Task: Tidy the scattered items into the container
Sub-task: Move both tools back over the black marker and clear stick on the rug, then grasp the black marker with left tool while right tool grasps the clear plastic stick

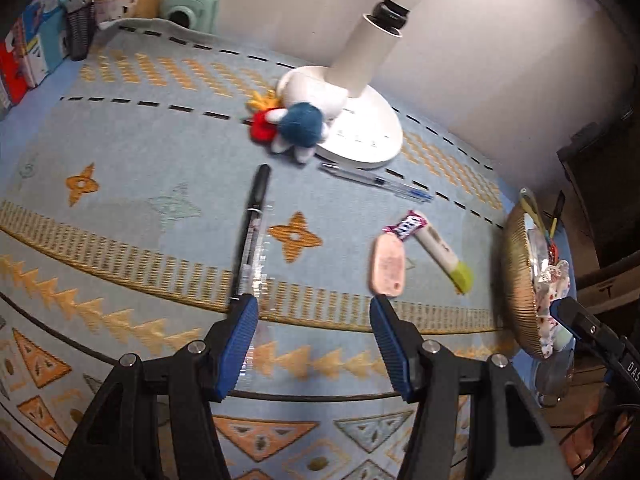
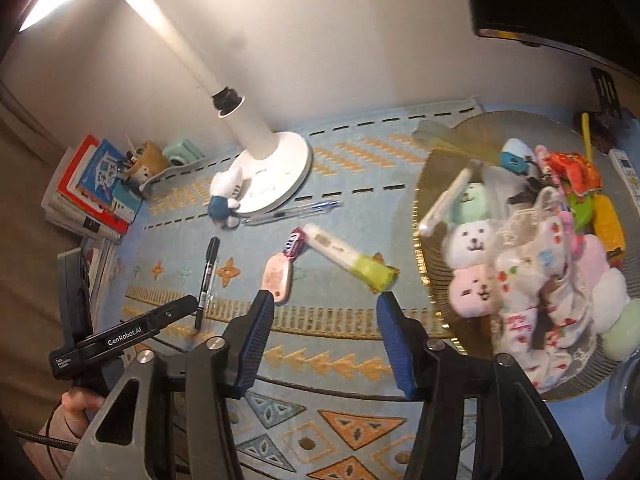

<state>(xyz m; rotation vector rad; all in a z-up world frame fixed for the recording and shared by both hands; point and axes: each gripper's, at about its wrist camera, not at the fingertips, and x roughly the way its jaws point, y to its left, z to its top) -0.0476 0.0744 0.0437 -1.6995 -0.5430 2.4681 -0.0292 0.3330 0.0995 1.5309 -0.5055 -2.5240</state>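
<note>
A round golden basket at the right holds several plush toys and trinkets; it shows edge-on in the left wrist view. On the patterned cloth lie a black marker, a pink eraser-like tag, a purple candy wrapper, a white tube with a yellow-green cap, a clear blue pen and a blue-and-white plush. My left gripper is open above the cloth, between marker and tag. My right gripper is open with nothing in it, left of the basket.
A white desk lamp stands at the back, the plush against its base. Books, a pencil cup and a mint camera sit at the far left. A hand holds the left gripper's handle.
</note>
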